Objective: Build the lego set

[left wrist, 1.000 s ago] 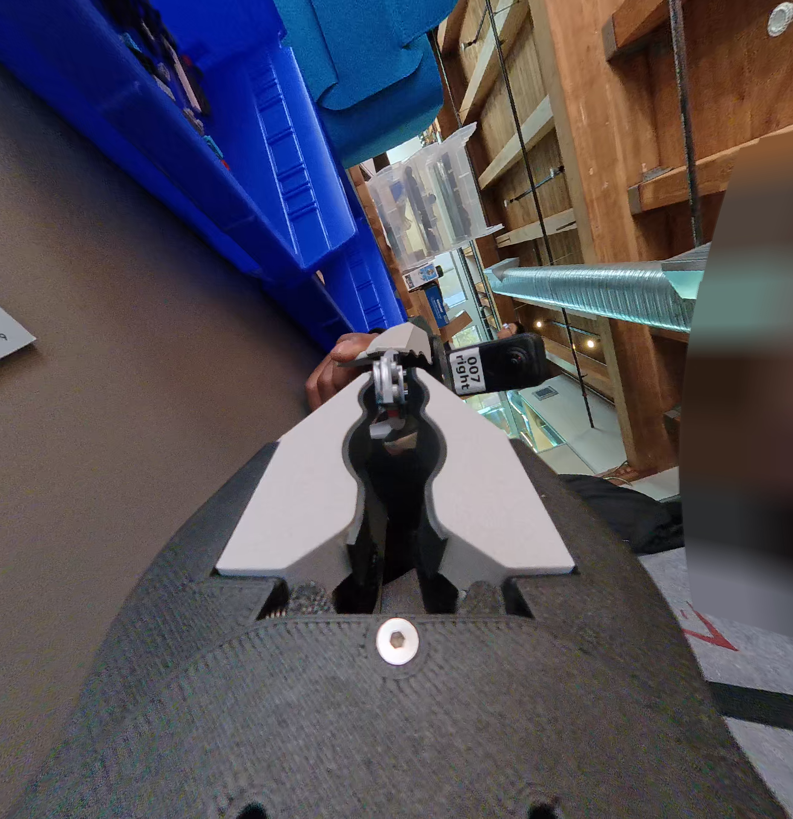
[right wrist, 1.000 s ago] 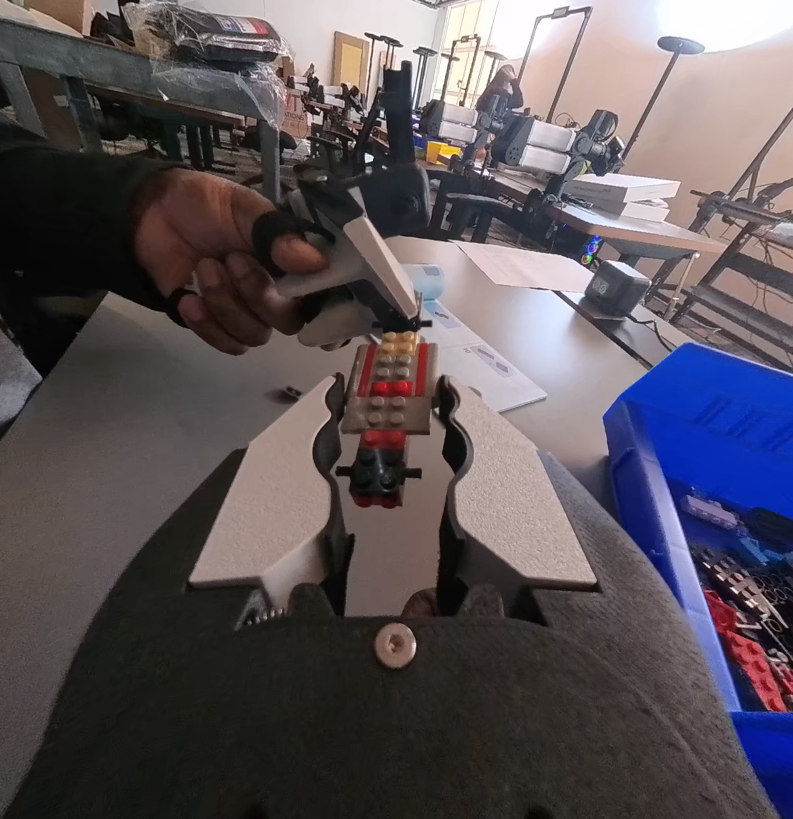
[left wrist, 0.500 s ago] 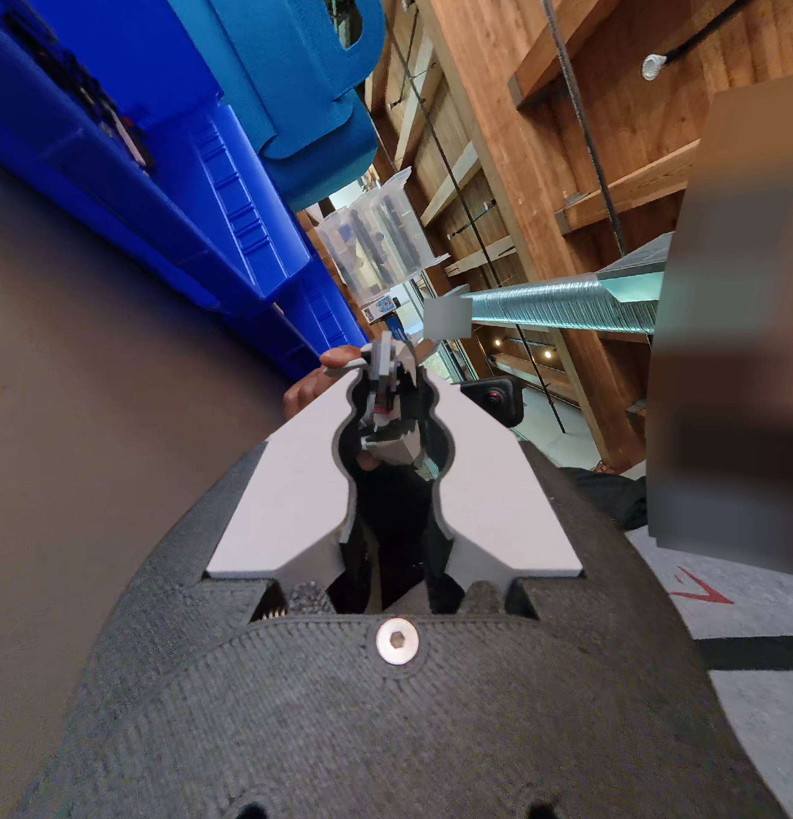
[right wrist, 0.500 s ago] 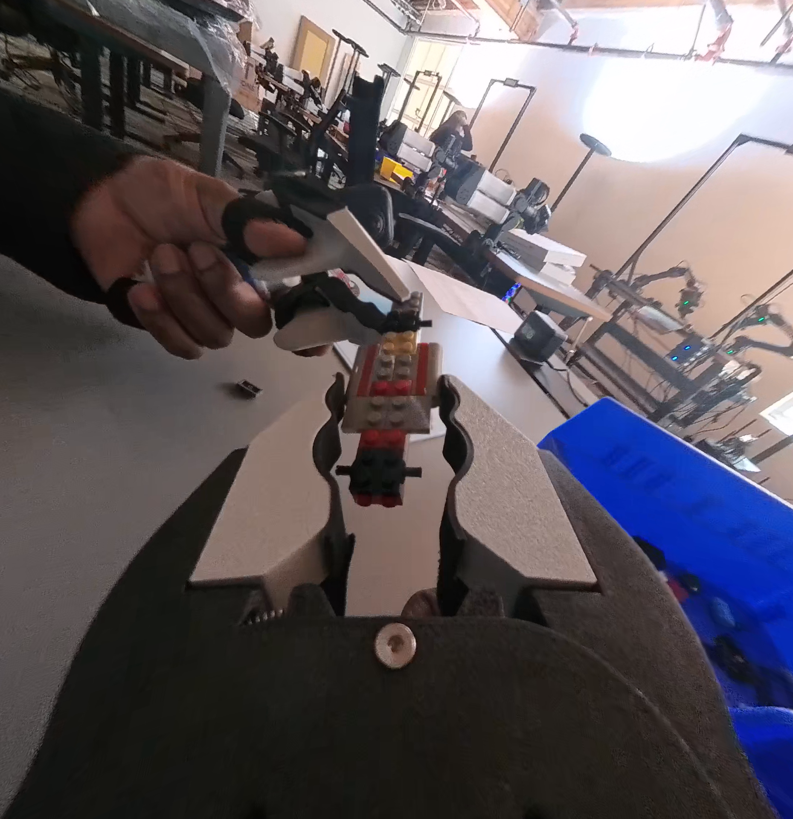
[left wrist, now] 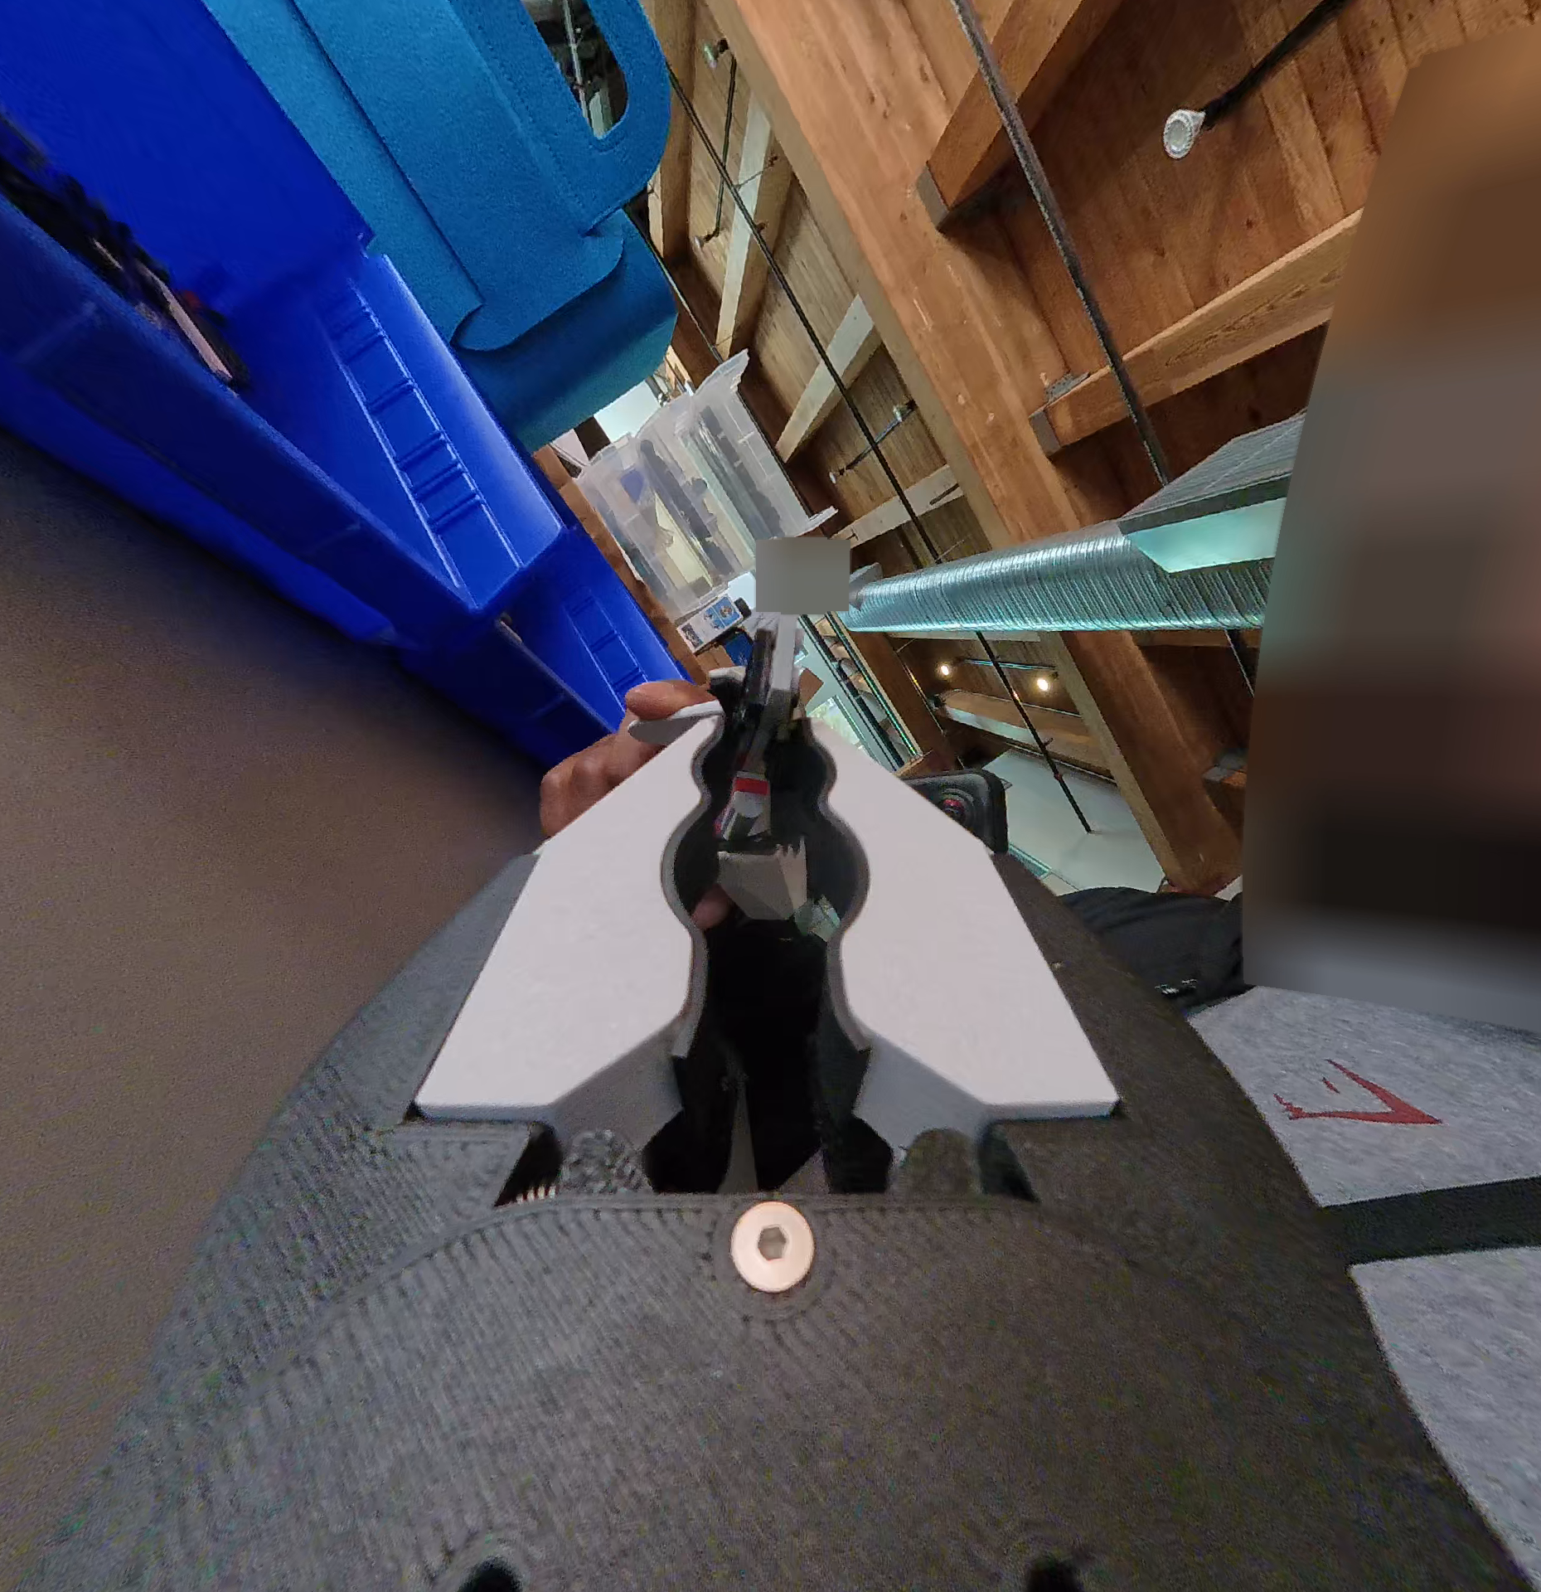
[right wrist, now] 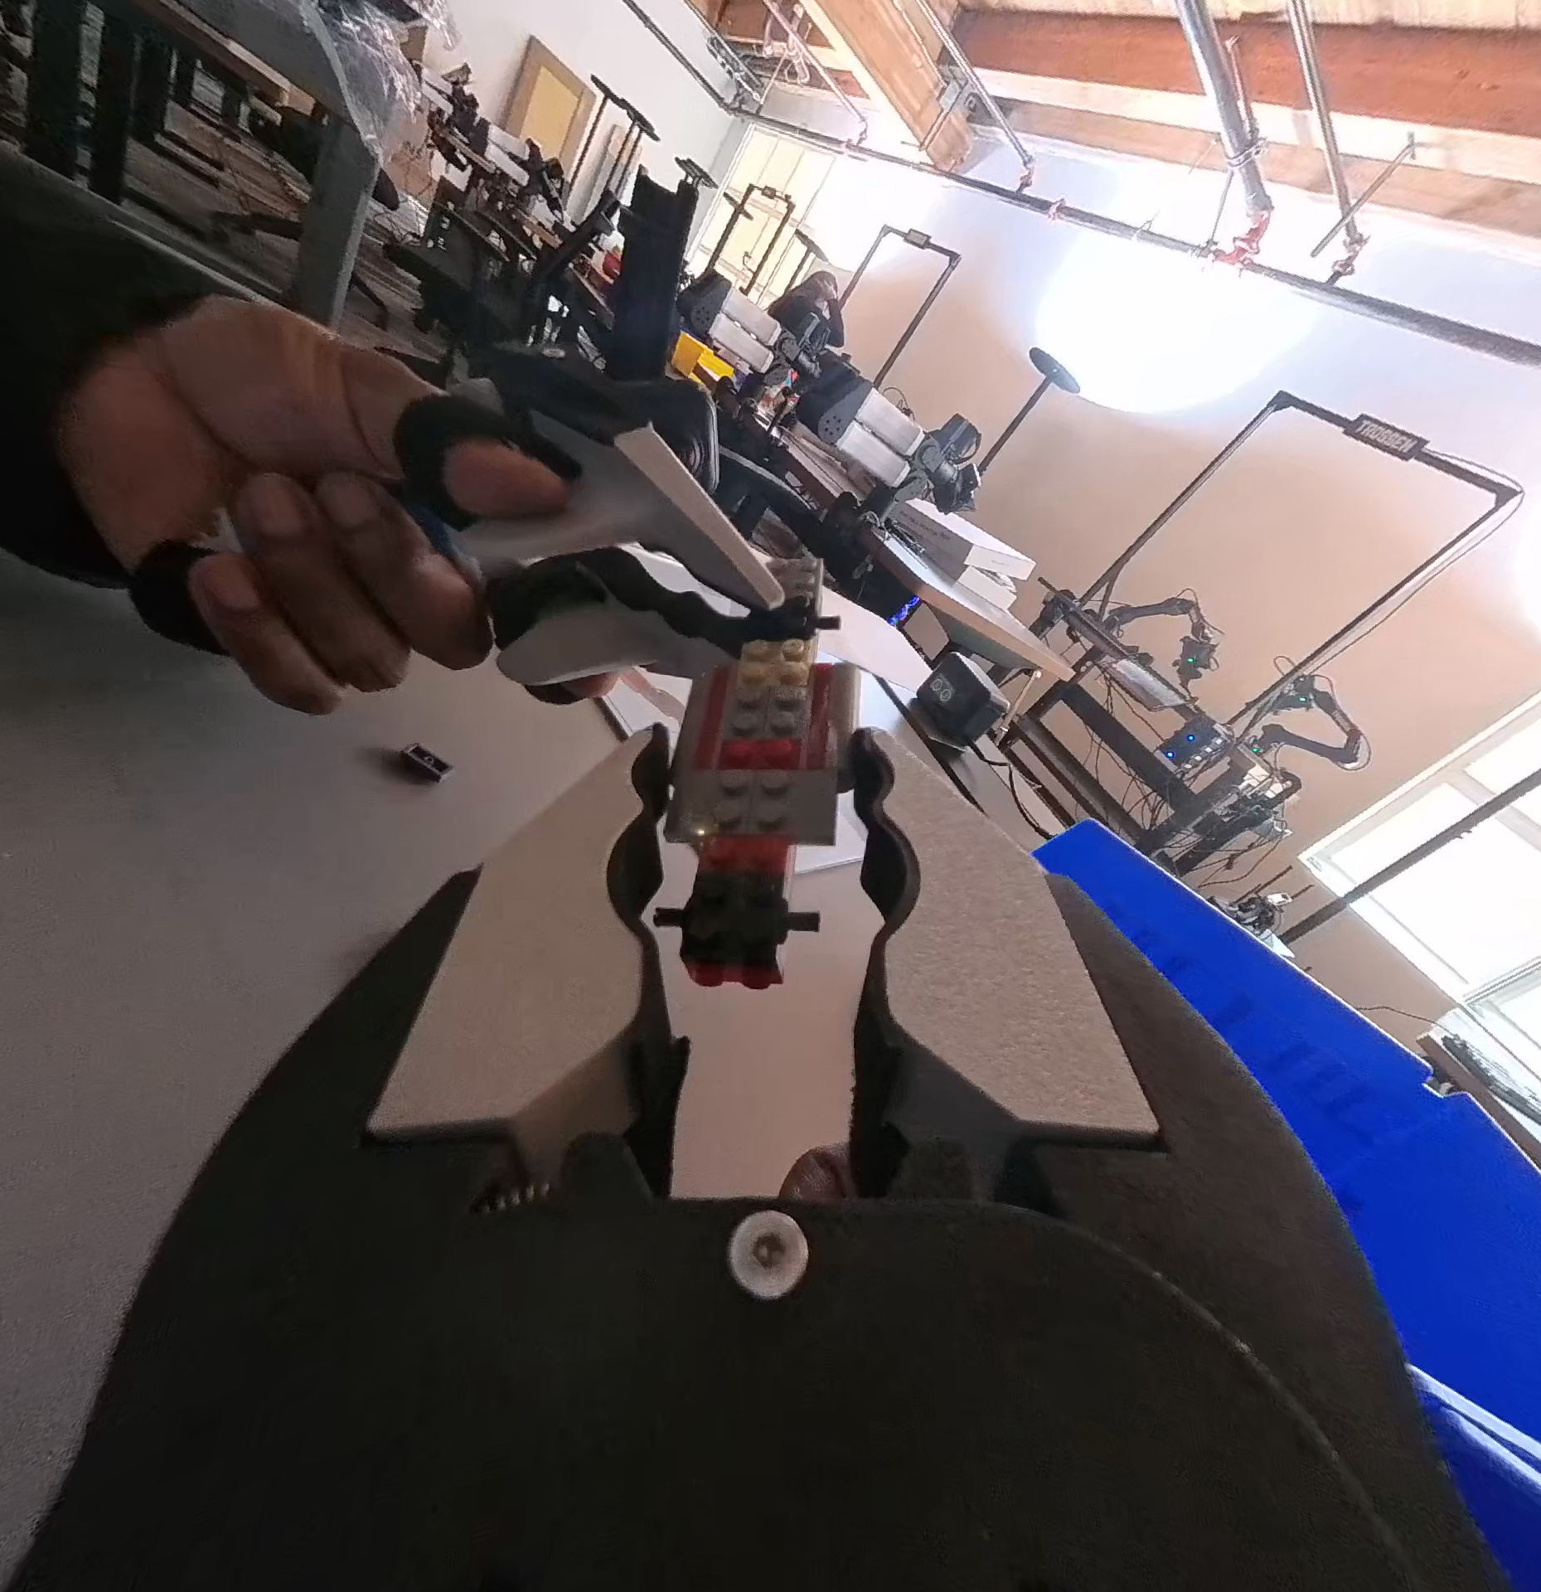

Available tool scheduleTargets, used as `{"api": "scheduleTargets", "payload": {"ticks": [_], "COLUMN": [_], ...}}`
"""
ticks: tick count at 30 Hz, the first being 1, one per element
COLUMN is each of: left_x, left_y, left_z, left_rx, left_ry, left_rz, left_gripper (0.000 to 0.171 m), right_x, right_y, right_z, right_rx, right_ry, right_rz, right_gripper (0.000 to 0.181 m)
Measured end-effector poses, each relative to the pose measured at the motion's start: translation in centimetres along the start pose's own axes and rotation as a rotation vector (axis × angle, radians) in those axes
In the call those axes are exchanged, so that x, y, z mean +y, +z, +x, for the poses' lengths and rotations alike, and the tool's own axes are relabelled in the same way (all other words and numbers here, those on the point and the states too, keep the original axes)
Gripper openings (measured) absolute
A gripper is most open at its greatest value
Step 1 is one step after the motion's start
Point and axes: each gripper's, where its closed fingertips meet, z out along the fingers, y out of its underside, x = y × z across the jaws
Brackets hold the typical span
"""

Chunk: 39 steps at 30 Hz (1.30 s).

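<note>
My right gripper (right wrist: 760, 749) is shut on the lego build (right wrist: 754, 801), a narrow stack of grey, red, tan and black bricks with black axle pins, held above the grey table (right wrist: 146, 904). My left gripper (right wrist: 775, 607), held by a hand, reaches in from the left and meets the build's far end. It is shut on a small grey lego piece (right wrist: 797, 575) that rests against the black axle brick there. In the left wrist view my left gripper (left wrist: 762, 715) is nearly closed on that piece (left wrist: 773, 668). The build (left wrist: 749, 788) shows edge-on just behind.
A blue bin (right wrist: 1266, 1077) of loose bricks stands at the right; blue bins (left wrist: 233, 345) also fill the upper left of the left wrist view. A small black piece (right wrist: 424, 761) lies on the table. A black cube device (right wrist: 960, 693) sits farther back. My left and right fingertips are right by each other.
Both grippers have tilted together, so the room rolls in both views. The left gripper's tip has stayed at the build's far end, and the grey piece now sticks out past it.
</note>
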Motion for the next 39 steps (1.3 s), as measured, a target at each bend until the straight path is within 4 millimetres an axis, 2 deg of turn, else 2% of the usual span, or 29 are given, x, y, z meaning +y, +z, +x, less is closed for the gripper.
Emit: {"api": "scheduleTargets", "payload": {"ticks": [6,11,16,20,22,26,39], "left_x": [0.0,-0.6,-1.2,-0.9,-0.6,0.2,1.7], "left_y": [-0.3,-0.6,-1.2,-1.5,-1.6,-1.6,-1.7], "left_z": [-0.2,0.3,1.5,1.8,1.9,2.3,2.2], "left_rx": [0.007,-0.022,-0.053,-0.054,-0.036,0.029,0.081], "left_ry": [0.072,0.232,0.481,0.749,0.834,0.930,1.017], "left_rz": [0.001,-0.054,-0.145,-0.234,-0.263,-0.296,-0.349], "left_gripper": [0.011,0.011,0.011,0.012,0.012,0.012,0.012], "right_x": [-0.1,0.0,-0.7,-2.3,-3.3,-3.6,-4.3], "right_y": [0.1,-0.1,-0.6,-0.4,-0.2,0.9,1.5], "right_z": [-0.4,-1.0,-0.4,0.8,1.0,0.5,-1.8], "right_rx": [-0.020,-0.128,-0.220,-0.251,-0.269,-0.287,-0.433], "right_ry": [0.017,0.160,0.375,0.509,0.518,0.445,0.462], "right_rz": [0.009,0.028,0.087,0.140,0.156,0.093,0.092], "right_gripper": [0.046,0.057,0.058,0.045,0.037,0.031,0.025]}}
